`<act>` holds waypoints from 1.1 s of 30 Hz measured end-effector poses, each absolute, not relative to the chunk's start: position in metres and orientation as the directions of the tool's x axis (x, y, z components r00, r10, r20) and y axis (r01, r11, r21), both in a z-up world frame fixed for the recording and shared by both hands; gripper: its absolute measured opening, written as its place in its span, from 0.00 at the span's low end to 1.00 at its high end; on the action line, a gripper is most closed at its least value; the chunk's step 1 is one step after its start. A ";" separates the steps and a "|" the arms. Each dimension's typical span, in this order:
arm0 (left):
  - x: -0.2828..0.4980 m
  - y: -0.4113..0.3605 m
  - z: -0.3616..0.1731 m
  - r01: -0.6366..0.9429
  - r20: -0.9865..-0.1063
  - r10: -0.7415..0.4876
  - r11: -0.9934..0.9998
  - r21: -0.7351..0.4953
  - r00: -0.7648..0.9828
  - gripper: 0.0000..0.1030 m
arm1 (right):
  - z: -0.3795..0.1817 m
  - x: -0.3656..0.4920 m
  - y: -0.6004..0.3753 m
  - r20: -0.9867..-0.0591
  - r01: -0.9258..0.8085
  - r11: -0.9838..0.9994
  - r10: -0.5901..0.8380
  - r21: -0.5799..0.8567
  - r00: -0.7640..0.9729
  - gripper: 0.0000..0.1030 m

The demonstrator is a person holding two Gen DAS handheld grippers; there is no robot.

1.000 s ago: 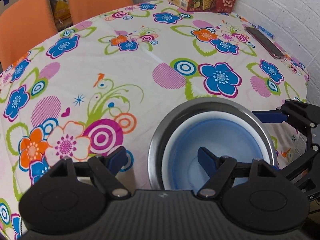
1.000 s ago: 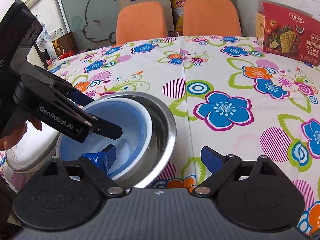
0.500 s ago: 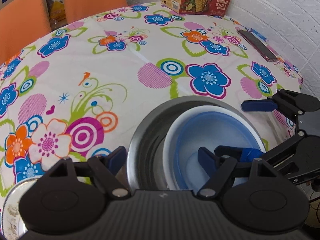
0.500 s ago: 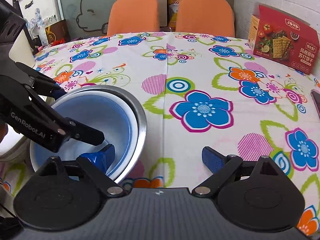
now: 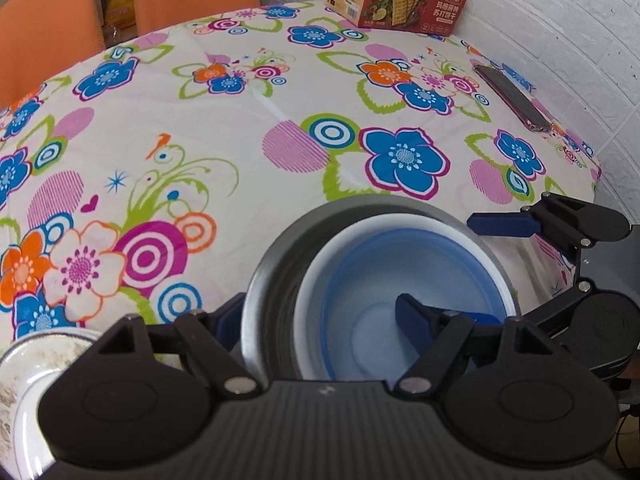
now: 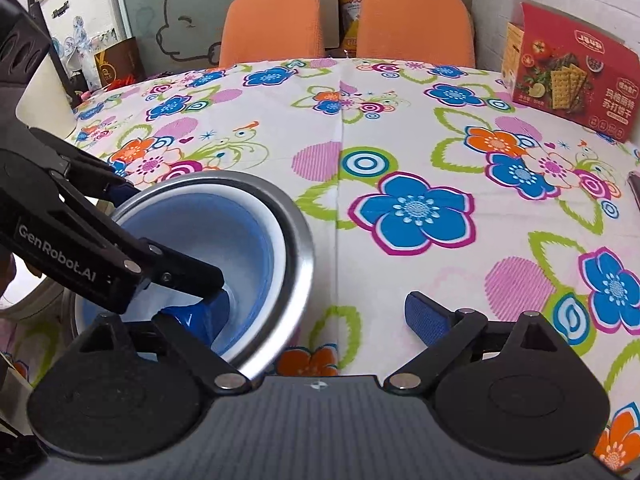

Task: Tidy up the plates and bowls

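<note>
Bowls: blue bowl (image 5: 404, 280) nested in steel bowl (image 5: 276, 256) | my left gripper (image 5: 320, 320) wide, straddling near rims | my right gripper (image 6: 320, 312) wide, one finger inside, one outside.

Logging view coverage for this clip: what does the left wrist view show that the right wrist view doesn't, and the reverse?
Left wrist only: a speckled plate at lower left and the whole dark phone near the wall. Right wrist only: the cartoon wall panel and a brown bag beyond the table. Both: the blue bowl nested in the steel bowl, the cracker box, orange chairs and both open claws.
</note>
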State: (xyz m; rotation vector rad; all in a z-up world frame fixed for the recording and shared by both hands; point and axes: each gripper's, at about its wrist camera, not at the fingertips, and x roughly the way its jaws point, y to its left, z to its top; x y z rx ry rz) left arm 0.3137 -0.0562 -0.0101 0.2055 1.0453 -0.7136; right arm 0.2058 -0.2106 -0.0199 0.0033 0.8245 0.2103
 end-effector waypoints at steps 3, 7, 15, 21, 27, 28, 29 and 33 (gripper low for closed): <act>0.313 -0.052 -0.012 0.635 -0.852 -0.415 0.761 -0.133 0.319 0.76 | -0.022 0.204 -0.202 -0.710 -0.185 0.980 0.185 0.078 0.680 0.80; 0.310 -0.049 -0.013 0.652 -0.845 -0.420 0.749 -0.117 0.332 0.76 | -0.026 0.196 -0.204 -0.665 -0.171 0.981 0.189 0.092 0.722 0.81; 0.304 -0.044 -0.010 0.616 -0.824 -0.441 0.774 -0.149 0.355 0.45 | -0.023 0.190 -0.187 -0.638 -0.249 0.959 0.276 0.135 0.719 0.67; 0.317 -0.047 -0.003 0.510 -0.827 -0.440 0.830 -0.226 0.349 0.41 | -0.010 0.196 -0.183 -0.633 -0.210 0.954 0.300 0.215 0.713 0.65; 0.323 -0.059 0.021 0.505 -0.798 -0.477 0.823 -0.259 0.368 0.41 | 0.014 0.203 -0.194 -0.616 -0.186 0.962 0.270 0.199 0.740 0.68; 0.323 -0.061 0.024 0.508 -0.797 -0.479 0.821 -0.259 0.369 0.41 | 0.018 0.204 -0.197 -0.610 -0.182 0.962 0.270 0.203 0.745 0.68; 0.323 -0.061 0.026 0.507 -0.796 -0.482 0.820 -0.264 0.366 0.41 | 0.020 0.204 -0.198 -0.607 -0.179 0.962 0.268 0.204 0.748 0.68; 0.321 -0.054 0.032 0.491 -0.792 -0.484 0.827 -0.275 0.372 0.41 | 0.026 0.203 -0.191 -0.607 -0.194 0.961 0.275 0.198 0.745 0.69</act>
